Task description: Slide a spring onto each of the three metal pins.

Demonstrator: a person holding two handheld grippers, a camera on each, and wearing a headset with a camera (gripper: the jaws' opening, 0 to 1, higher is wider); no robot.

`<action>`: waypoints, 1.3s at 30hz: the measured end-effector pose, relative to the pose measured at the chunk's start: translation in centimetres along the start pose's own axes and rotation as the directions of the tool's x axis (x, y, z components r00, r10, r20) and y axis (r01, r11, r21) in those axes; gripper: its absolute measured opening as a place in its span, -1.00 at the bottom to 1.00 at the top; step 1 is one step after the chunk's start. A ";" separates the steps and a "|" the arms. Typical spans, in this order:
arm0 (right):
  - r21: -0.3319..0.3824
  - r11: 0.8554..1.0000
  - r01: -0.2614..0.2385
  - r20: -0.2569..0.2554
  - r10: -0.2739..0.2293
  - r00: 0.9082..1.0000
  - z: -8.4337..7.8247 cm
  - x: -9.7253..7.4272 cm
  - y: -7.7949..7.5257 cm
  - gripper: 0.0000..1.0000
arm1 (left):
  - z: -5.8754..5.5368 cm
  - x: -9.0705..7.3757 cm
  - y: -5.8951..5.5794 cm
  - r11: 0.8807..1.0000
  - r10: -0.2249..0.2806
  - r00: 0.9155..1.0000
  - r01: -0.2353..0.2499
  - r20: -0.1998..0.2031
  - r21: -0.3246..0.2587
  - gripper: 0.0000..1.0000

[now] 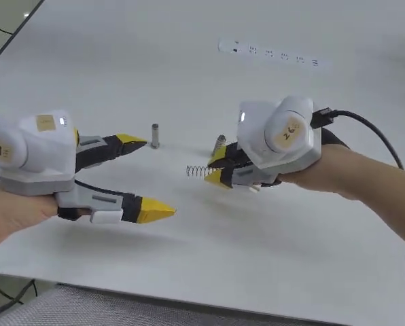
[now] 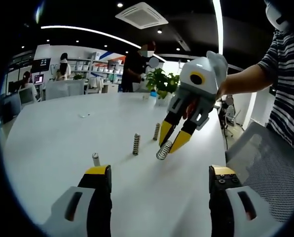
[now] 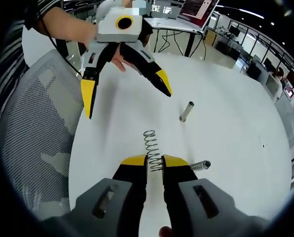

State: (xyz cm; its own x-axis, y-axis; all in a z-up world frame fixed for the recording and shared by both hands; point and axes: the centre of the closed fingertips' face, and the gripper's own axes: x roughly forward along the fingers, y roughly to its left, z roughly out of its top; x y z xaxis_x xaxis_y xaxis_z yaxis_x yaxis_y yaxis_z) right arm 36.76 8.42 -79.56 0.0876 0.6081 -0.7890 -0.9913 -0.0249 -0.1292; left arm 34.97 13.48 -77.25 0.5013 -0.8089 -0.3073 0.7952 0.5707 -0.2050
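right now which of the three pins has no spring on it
The near pin, closest to the left gripper at the row's end: smooth bare metal. The middle pin and far pin each wear a coil.

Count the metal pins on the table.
3. The bare pin stands nearest the left claw; the nearer sprung pin is beside it; the farther sprung pin behind that, by the right claw.

There are three metal pins in the left gripper view: one bare pin (image 2: 96,159) at the lower left, then a second pin (image 2: 135,143) and a third pin (image 2: 156,131) near the middle. There are three springs: one on the second pin, one on the third pin, and one loose spring (image 2: 163,150) pinched by the right gripper (image 3: 154,162). With the left gripper (image 1: 155,178) that makes two grippers, and there is one power strip (image 1: 269,54) at the upper right of the head view.
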 end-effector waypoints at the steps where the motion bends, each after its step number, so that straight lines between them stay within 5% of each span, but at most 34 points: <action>1: 0.004 1.000 0.000 0.003 0.000 1.000 0.1 0.0 0.2 -0.75 | 0.1 0.2 0.0 1.000 -0.003 1.000 0.003 0.000 0.005 0.57; 17: 0.052 0.999 0.007 0.043 -0.009 0.999 1.4 0.5 1.3 -0.75 | 0.0 2.6 -0.5 0.997 -0.072 0.997 0.072 -0.006 0.028 0.06; 39: 0.027 1.000 0.002 0.058 -0.004 0.998 1.4 0.2 1.7 -0.75 | 0.4 3.6 -1.4 0.986 -0.158 0.987 0.158 -0.003 0.053 -0.62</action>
State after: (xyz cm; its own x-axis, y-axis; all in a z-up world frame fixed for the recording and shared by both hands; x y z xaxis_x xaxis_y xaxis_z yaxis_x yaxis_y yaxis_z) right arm 35.00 9.62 -79.07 0.0854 0.6532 -0.7523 -0.9934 -0.0021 -0.1146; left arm 35.78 9.72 -77.71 0.3686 -0.8884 -0.2737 0.8813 0.4276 -0.2012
